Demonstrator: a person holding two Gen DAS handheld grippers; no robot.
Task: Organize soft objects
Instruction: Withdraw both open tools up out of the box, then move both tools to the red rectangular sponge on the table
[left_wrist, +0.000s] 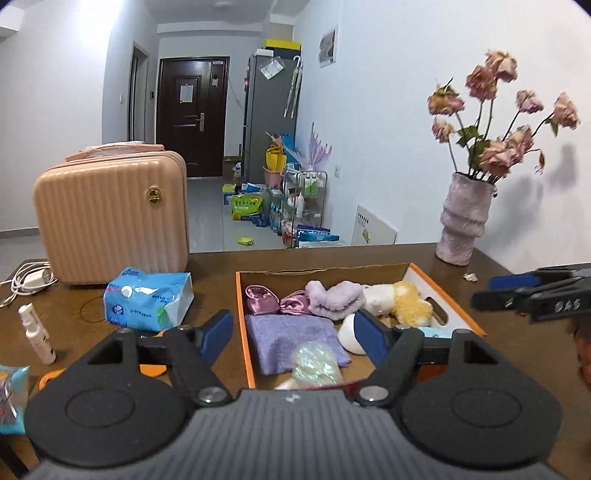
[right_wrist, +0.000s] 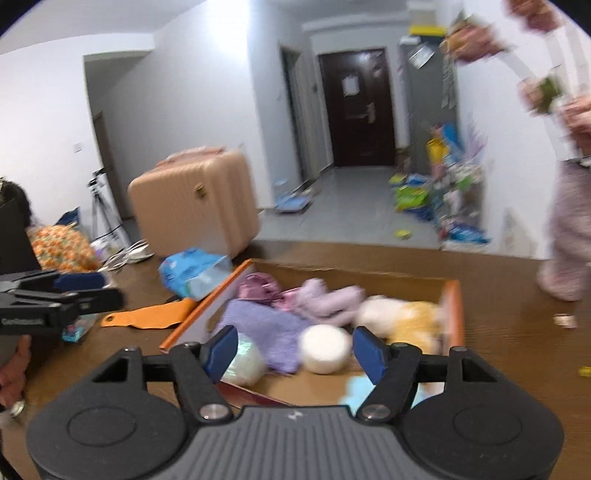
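Note:
An orange-rimmed cardboard box (left_wrist: 242, 314) on the brown table holds soft things: a purple cloth (left_wrist: 284, 339), satin pink scrunchies (left_wrist: 275, 301), a lilac fluffy item (left_wrist: 334, 297), a yellow-white plush toy (left_wrist: 404, 301), a white round puff (left_wrist: 347, 334) and an iridescent ball (left_wrist: 317, 365). My left gripper (left_wrist: 293, 338) is open and empty above the box's near end. My right gripper (right_wrist: 295, 352) is open and empty over the box (right_wrist: 452, 314), near the white puff (right_wrist: 325, 349) and the purple cloth (right_wrist: 266, 325). The right wrist view is blurred.
A pink suitcase (left_wrist: 110, 218), a blue tissue pack (left_wrist: 147, 299), a small spray bottle (left_wrist: 37, 334), a white charger cable (left_wrist: 29, 280) and orange-handled scissors (left_wrist: 151, 369) are left of the box. A vase of dried flowers (left_wrist: 463, 218) stands at the back right.

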